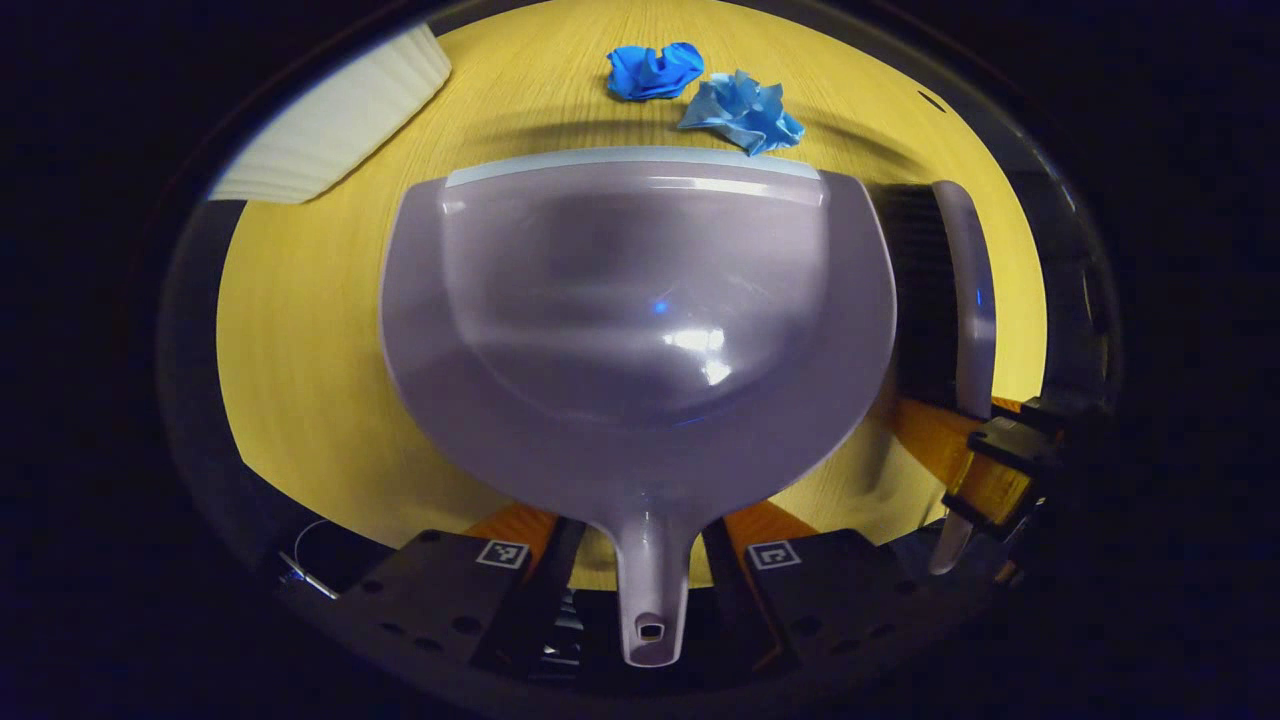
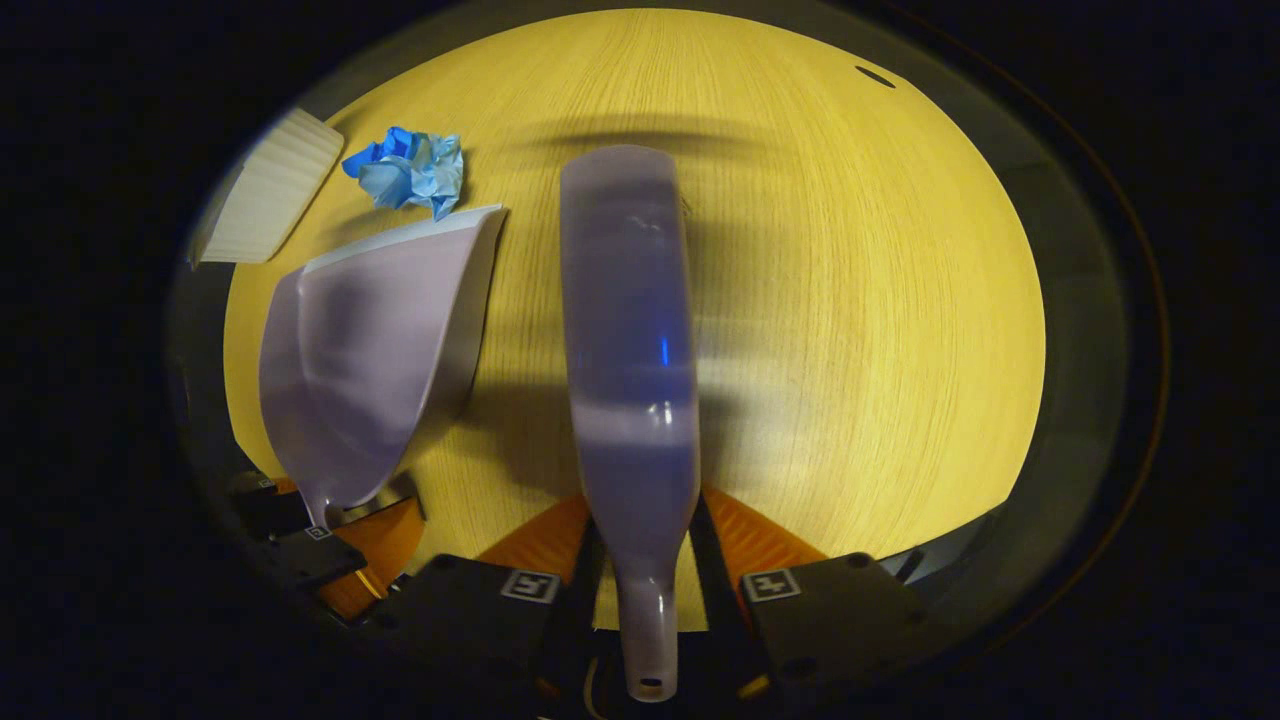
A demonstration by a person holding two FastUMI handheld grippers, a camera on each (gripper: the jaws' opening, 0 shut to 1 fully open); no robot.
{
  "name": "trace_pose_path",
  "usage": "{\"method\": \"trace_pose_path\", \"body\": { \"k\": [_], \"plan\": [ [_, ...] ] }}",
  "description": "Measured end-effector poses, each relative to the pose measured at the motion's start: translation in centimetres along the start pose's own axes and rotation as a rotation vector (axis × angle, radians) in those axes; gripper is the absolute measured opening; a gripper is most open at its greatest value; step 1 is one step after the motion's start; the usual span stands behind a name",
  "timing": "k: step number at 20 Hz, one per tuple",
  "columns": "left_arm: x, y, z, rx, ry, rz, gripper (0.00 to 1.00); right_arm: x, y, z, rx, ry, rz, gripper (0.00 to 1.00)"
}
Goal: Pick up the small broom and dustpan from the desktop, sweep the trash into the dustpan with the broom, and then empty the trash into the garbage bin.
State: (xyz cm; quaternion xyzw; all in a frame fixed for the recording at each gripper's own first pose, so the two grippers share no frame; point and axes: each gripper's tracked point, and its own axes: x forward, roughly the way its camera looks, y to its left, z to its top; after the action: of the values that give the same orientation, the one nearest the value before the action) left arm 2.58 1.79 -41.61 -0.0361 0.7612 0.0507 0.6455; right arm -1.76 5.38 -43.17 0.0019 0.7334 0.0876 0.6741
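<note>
In the left gripper view my left gripper (image 1: 640, 545) is shut on the handle of a pale lilac dustpan (image 1: 640, 320), whose front lip lies just short of two crumpled blue paper balls (image 1: 655, 70) (image 1: 742, 112) on the yellow wooden desktop (image 1: 300, 350). The small broom (image 1: 950, 300) stands to the dustpan's right, held by the other gripper (image 1: 985, 470). In the right gripper view my right gripper (image 2: 645, 575) is shut on the broom (image 2: 630, 340) handle, its lilac back pointing away. To its left sit the dustpan (image 2: 370, 340), the crumpled blue paper (image 2: 410, 170) and the left gripper (image 2: 310, 550).
A white ribbed garbage bin (image 1: 340, 115) stands at the far left corner of the desk, also the white bin (image 2: 265, 190) in the right gripper view. The desktop's dark edge (image 2: 1080, 330) curves round on the right.
</note>
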Motion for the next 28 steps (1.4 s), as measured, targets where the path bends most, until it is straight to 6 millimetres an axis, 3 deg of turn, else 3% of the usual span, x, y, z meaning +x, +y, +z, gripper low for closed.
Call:
{"method": "trace_pose_path", "body": {
  "k": [1,2,3,5,7,8,12,14,16,20,23,25,28],
  "plan": [
    [0.0,-0.1,0.4,0.009,-0.003,0.003,0.53,-0.1,-0.1,0.2,0.004,0.001,0.003,0.31],
    [0.3,-0.2,0.1,0.013,0.01,0.001,0.31,0.1,0.2,0.1,0.016,0.01,0.017,0.29],
    [0.2,-0.2,0.1,0.012,0.014,-0.001,0.3,0.1,0.3,0.0,0.019,0.012,0.026,0.33],
    [-0.1,-0.5,-0.5,0.005,0.052,-0.027,0.3,-0.1,0.6,-0.5,0.018,0.023,0.055,0.29],
    [-0.4,-0.6,-0.8,0.008,0.062,-0.05,0.29,-0.2,0.6,-0.7,0.026,0.023,0.077,0.19],
    [-0.6,-0.5,-0.9,0.028,0.055,-0.057,0.28,-0.3,0.7,-0.8,0.026,0.025,0.085,0.24],
    [-1.4,-0.2,0.0,0.089,0.015,-0.095,0.27,-2.0,1.4,0.4,-0.003,0.01,0.129,0.24],
    [-2.3,0.3,-0.1,0.096,0.019,-0.116,0.27,-3.7,1.2,2.8,-0.012,-0.027,0.133,0.24],
    [-2.9,1.7,0.3,0.121,0.015,-0.085,0.27,-5.4,0.2,6.4,-0.043,-0.076,0.11,0.24],
    [-3.9,3.6,1.1,0.186,0.001,-0.031,0.27,-8.8,-2.3,16.4,-0.191,-0.204,-0.007,0.23],
    [-3.9,3.9,1.6,0.194,0.002,-0.024,0.27,-9.2,-1.4,22.2,-0.307,-0.282,-0.058,0.23],
    [-4.1,4.0,2.0,0.213,-0.011,-0.022,0.29,-8.1,-0.5,24.1,-0.468,-0.277,-0.088,0.23],
    [-3.7,4.8,2.7,0.272,-0.029,-0.005,0.27,-5.8,2.2,24.3,-0.623,-0.183,-0.058,0.23]
  ]
}}
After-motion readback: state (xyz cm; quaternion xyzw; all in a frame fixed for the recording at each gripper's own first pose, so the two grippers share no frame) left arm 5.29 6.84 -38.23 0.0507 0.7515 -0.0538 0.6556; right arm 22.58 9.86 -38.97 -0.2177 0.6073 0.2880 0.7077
